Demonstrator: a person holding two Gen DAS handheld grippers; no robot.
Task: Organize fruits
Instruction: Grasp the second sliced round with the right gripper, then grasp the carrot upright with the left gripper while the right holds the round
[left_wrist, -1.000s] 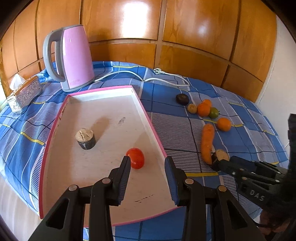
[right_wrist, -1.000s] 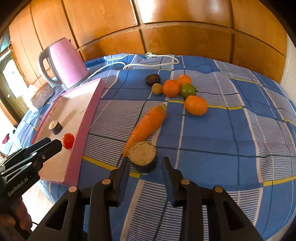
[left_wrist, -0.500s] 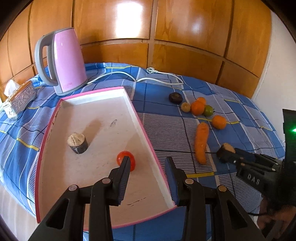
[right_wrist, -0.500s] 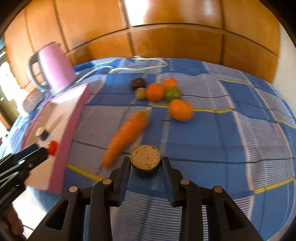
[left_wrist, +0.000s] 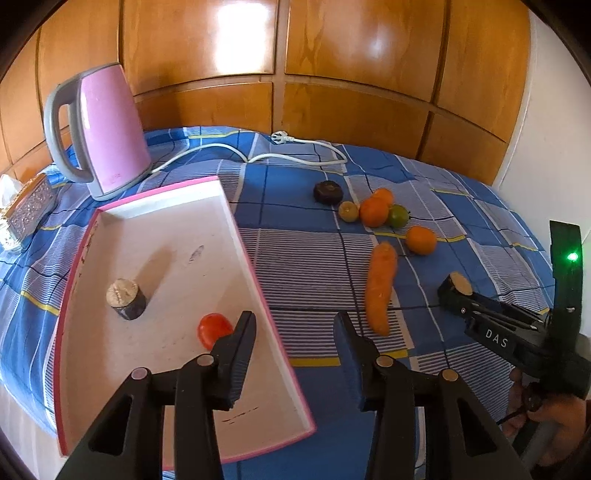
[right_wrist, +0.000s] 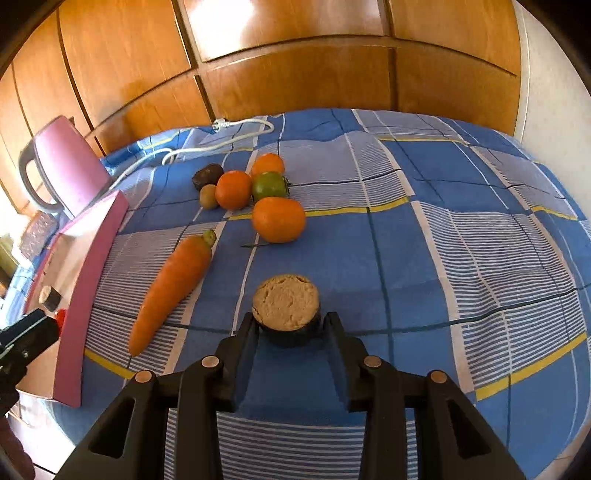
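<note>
My right gripper (right_wrist: 290, 325) is shut on a round, dark-skinned fruit piece with a tan cut top (right_wrist: 286, 302), and its jaws are just starting to open. The left wrist view shows that piece (left_wrist: 460, 282) at the gripper's tip, right of the carrot (left_wrist: 380, 288). My left gripper (left_wrist: 294, 321) hangs over the right rim of the pink-edged white tray (left_wrist: 251, 258), jaws opening with nothing between them. In the tray lie a red tomato (left_wrist: 212, 330) and a second cut piece (left_wrist: 125, 299). Beyond the carrot (right_wrist: 170, 288) lie three oranges (right_wrist: 279, 219), a green fruit (right_wrist: 269, 184), a small brown fruit (right_wrist: 208, 195) and a dark one (right_wrist: 207, 175).
A pink kettle (left_wrist: 107, 129) stands behind the tray, its white cord (left_wrist: 295, 157) running across the blue checked cloth (right_wrist: 461, 258). A glittery tissue box (left_wrist: 29, 206) sits at the far left. Wood panelling closes off the back. A hand (left_wrist: 546, 417) holds the right gripper.
The right gripper shut on the cut piece and carried it right, away from the carrot. The left gripper slid right to the tray's rim and its jaws widened.
</note>
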